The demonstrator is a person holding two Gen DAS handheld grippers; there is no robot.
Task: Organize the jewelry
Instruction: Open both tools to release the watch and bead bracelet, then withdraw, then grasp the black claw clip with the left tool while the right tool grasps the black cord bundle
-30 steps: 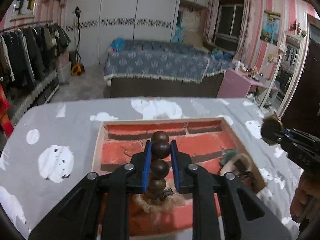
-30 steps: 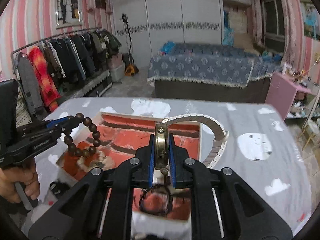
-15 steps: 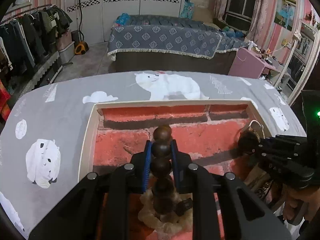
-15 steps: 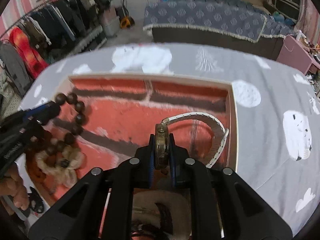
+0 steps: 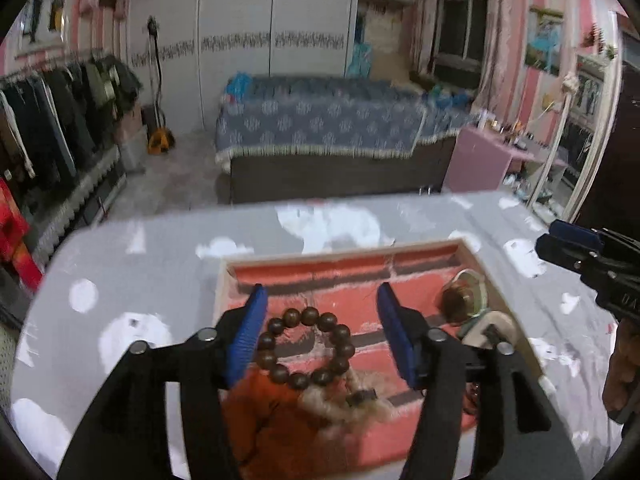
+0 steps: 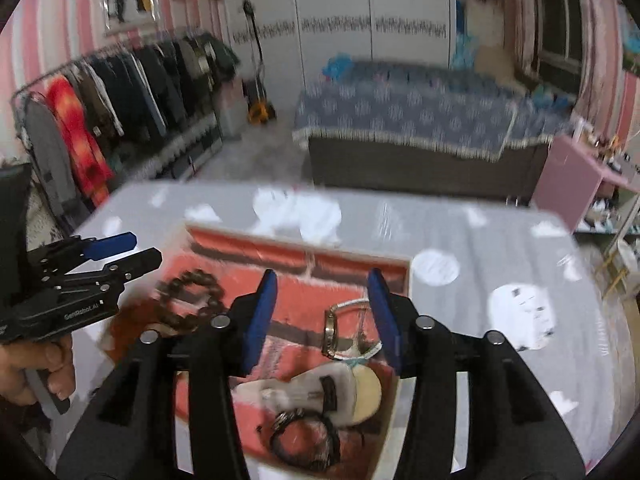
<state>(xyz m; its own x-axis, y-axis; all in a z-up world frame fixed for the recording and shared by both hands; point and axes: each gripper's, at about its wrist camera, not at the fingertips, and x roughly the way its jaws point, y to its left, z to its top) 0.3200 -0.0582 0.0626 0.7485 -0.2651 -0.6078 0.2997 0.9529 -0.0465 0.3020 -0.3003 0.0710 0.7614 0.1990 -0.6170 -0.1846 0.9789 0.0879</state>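
A dark wooden bead bracelet [image 5: 308,348] lies flat in the red brick-patterned tray [image 5: 340,250]. My left gripper [image 5: 322,300] hovers above it, its jaws opening and its blue pads clear of the beads. A gold watch with a pale strap [image 6: 332,330] rests on its edge in the tray's right part [image 6: 408,280]. My right gripper [image 6: 322,280] is above it, jaws opening, pads apart from the watch. The left wrist view shows the watch [image 5: 466,294] and right gripper [image 5: 554,238]. The right wrist view shows the bracelet [image 6: 192,300] and left gripper [image 6: 144,249].
The tray also holds a fluffy beige scrunchie [image 5: 340,400], an orange cloth [image 5: 264,408], a pale cushion [image 6: 320,392] and black hair ties [image 6: 304,436]. It sits on a grey table cloth [image 5: 140,264] with white bears. A bed, clothes rack and pink cabinet stand beyond.
Both grippers have opened and lifted. The bead bracelet dropped from the left one and the watch from the right one; both now lie in the tray.
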